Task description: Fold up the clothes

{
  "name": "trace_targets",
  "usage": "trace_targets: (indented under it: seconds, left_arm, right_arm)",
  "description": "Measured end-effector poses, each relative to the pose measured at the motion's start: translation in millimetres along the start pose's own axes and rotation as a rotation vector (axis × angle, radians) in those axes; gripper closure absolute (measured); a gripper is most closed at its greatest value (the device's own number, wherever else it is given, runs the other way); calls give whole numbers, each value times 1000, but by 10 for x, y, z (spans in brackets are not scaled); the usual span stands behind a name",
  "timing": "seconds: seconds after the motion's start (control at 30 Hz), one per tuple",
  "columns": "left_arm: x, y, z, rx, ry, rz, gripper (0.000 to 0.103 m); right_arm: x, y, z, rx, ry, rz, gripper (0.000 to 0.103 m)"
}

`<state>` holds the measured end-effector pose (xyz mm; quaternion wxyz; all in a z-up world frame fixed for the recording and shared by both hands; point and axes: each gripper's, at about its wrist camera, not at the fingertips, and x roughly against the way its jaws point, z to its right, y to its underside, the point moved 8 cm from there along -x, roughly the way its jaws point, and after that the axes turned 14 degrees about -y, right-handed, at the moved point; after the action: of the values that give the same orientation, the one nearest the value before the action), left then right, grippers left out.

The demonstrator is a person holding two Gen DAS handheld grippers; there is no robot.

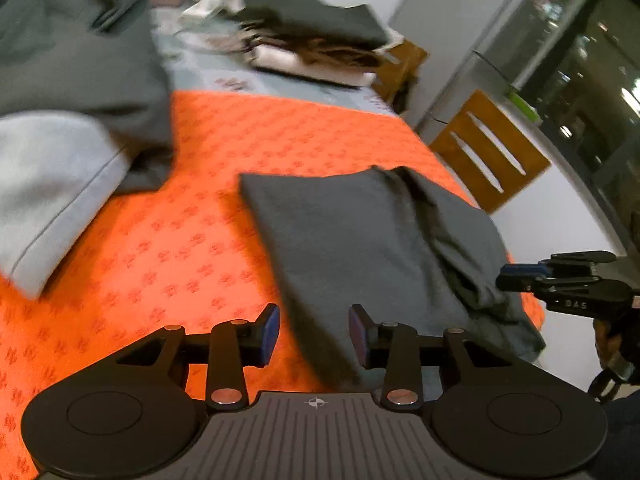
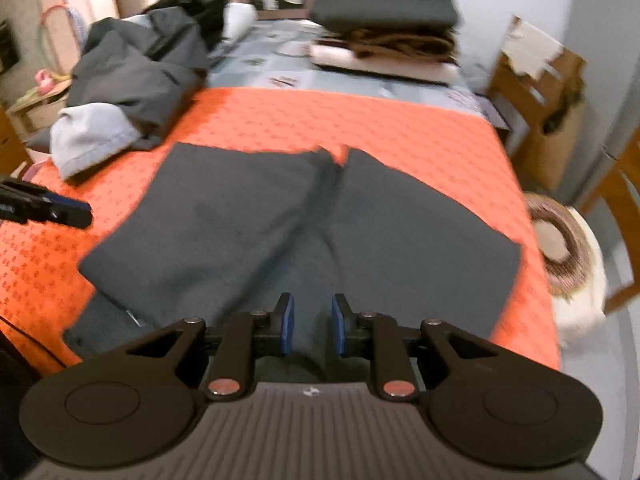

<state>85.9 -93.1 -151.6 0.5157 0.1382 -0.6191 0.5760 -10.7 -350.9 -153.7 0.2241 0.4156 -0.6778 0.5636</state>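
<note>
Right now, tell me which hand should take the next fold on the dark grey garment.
Right, probably. The right gripper hangs centred over the dark grey garment, jaws open and empty. The left gripper is at its side edge, half over the orange cover.

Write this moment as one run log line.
step: folding | left gripper: open, empty | right gripper: open, empty | dark garment: flat on orange cover

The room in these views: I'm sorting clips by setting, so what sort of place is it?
Most likely a home bedroom: a bed with an orange patterned cover, a stack of folded clothes at its far end, and a heap of unfolded garments beside the dark garment laid out.
</note>
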Motion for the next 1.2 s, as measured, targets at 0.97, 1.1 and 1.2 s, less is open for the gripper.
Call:
trace_targets:
  seconds: [0.97,1.1,1.2]
  left_arm:
    - [84,924,625,45,-372,-100,42]
    - [47,1035,592,137,-426,-91,56]
    - [58,1040,579,197,-421,-81,83]
  right_arm:
    - [379,885,288,644,-299,-163,33]
    - [397,1063,251,794,-317,-199,33]
    - [398,1138,233,871,-305,-207,40]
